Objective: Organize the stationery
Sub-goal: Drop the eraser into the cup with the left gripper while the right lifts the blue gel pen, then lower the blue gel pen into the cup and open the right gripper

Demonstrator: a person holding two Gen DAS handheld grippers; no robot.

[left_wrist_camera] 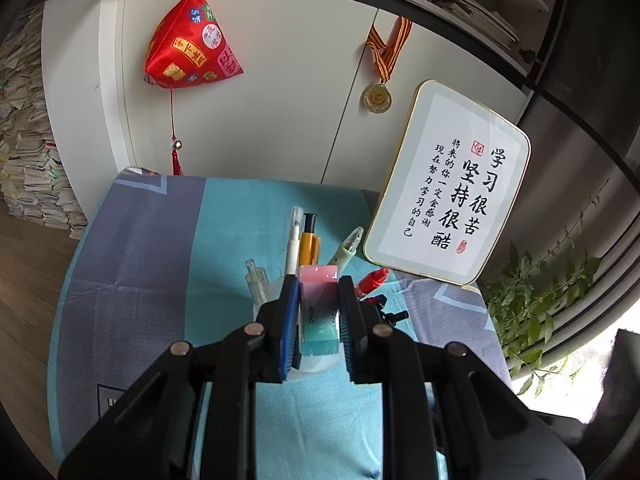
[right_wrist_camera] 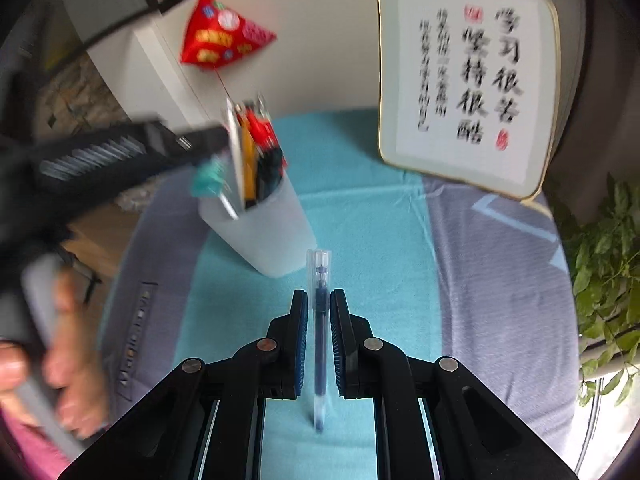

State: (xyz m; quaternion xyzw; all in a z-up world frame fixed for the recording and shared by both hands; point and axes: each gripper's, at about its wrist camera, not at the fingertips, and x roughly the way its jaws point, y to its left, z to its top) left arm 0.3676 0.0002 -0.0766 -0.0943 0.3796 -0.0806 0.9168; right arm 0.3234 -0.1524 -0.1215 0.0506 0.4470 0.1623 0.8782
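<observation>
My left gripper (left_wrist_camera: 319, 284) is shut on a pink-to-teal eraser (left_wrist_camera: 319, 312), held just above a white translucent pen cup (left_wrist_camera: 262, 312). Several pens stand in the cup, among them a white pen (left_wrist_camera: 293, 240), an orange pen (left_wrist_camera: 309, 244) and a red pen (left_wrist_camera: 372, 280). My right gripper (right_wrist_camera: 319, 296) is shut on a clear gel pen with blue ink (right_wrist_camera: 320, 340), which lies along its fingers above the teal cloth. The cup (right_wrist_camera: 276, 232) stands ahead and to the left in the right wrist view, and the eraser (right_wrist_camera: 206, 178) hangs blurred at its rim.
A framed calligraphy sign (left_wrist_camera: 448, 184) leans at the table's back right. A red hanging ornament (left_wrist_camera: 192, 44) and a medal (left_wrist_camera: 377, 98) hang on the white cabinet. A green plant (left_wrist_camera: 536, 300) is on the right, a paper stack (left_wrist_camera: 28, 140) on the left. A hand (right_wrist_camera: 68, 340) grips the left handle.
</observation>
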